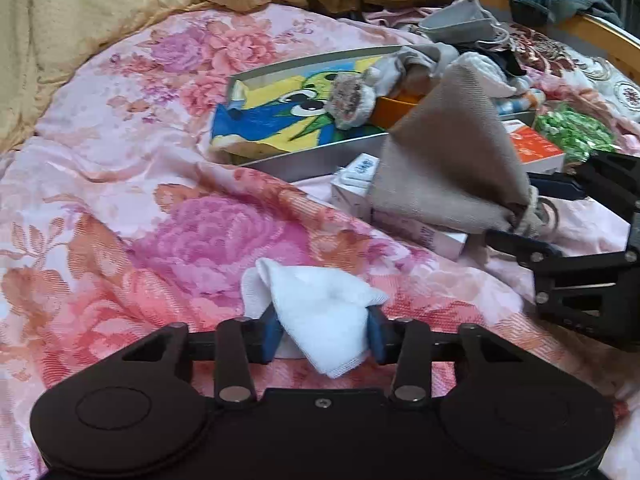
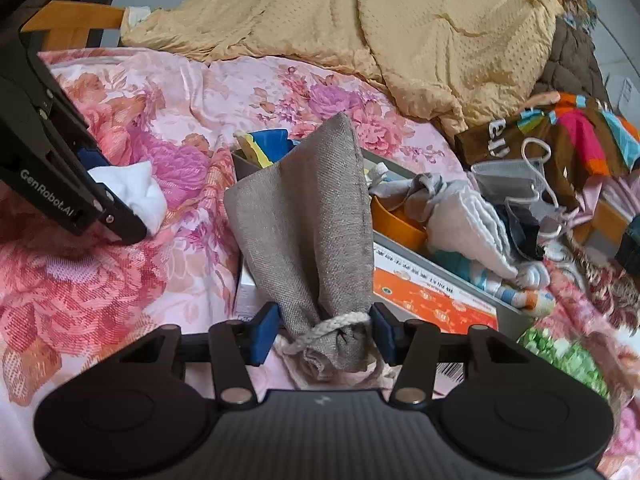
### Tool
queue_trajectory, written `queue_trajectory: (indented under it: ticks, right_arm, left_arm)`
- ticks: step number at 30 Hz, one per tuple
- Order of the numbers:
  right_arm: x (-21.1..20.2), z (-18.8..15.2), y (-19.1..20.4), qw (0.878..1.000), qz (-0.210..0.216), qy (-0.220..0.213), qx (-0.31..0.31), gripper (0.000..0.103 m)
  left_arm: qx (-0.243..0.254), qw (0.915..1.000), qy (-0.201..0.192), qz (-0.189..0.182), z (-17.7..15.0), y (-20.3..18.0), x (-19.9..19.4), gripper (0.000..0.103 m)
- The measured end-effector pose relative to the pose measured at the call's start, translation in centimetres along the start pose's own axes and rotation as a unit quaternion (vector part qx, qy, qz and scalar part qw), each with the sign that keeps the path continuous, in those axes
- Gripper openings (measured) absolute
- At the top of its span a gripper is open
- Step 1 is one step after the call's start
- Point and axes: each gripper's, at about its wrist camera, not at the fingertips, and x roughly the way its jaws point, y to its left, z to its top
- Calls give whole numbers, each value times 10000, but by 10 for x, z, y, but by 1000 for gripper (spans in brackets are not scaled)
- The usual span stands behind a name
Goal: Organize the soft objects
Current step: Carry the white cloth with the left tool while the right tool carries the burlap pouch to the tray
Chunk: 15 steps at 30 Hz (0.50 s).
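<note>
My left gripper (image 1: 325, 334) is shut on a white cloth (image 1: 320, 312) and holds it just above the pink floral bedspread (image 1: 160, 208). It also shows in the right wrist view (image 2: 120, 208), with the white cloth (image 2: 136, 192) in it. My right gripper (image 2: 325, 334) is shut on the tied neck of a grey-beige drawstring pouch (image 2: 308, 216), which stands up in front of a grey tray (image 2: 404, 250). The pouch (image 1: 448, 160) and the right gripper (image 1: 520, 216) also show at the right of the left wrist view.
The grey tray (image 1: 312, 160) holds a blue-yellow cartoon cloth (image 1: 280, 116), socks, an orange bowl (image 2: 396, 220) and folded towels. White boxes (image 1: 356, 184) and an orange box (image 2: 432, 300) lie beside it. A tan quilt (image 2: 400, 20) and clothes lie behind.
</note>
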Motion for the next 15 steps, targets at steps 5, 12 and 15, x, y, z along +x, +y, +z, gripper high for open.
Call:
queue_trajectory:
  ticks: [5, 12, 15]
  right_arm:
    - [-1, -2, -5, 9998, 25, 7, 190, 48]
    - [-6, -5, -8, 9992, 52, -44, 405, 39]
    - [-9, -6, -9, 9989, 59, -69, 462, 37]
  left_arm:
    - [-215, 9997, -16, 63, 0, 5, -1, 34]
    - [-469, 9987, -187, 82, -2, 6, -8, 24]
    - [-595, 9979, -241, 51, -2, 8, -10, 21]
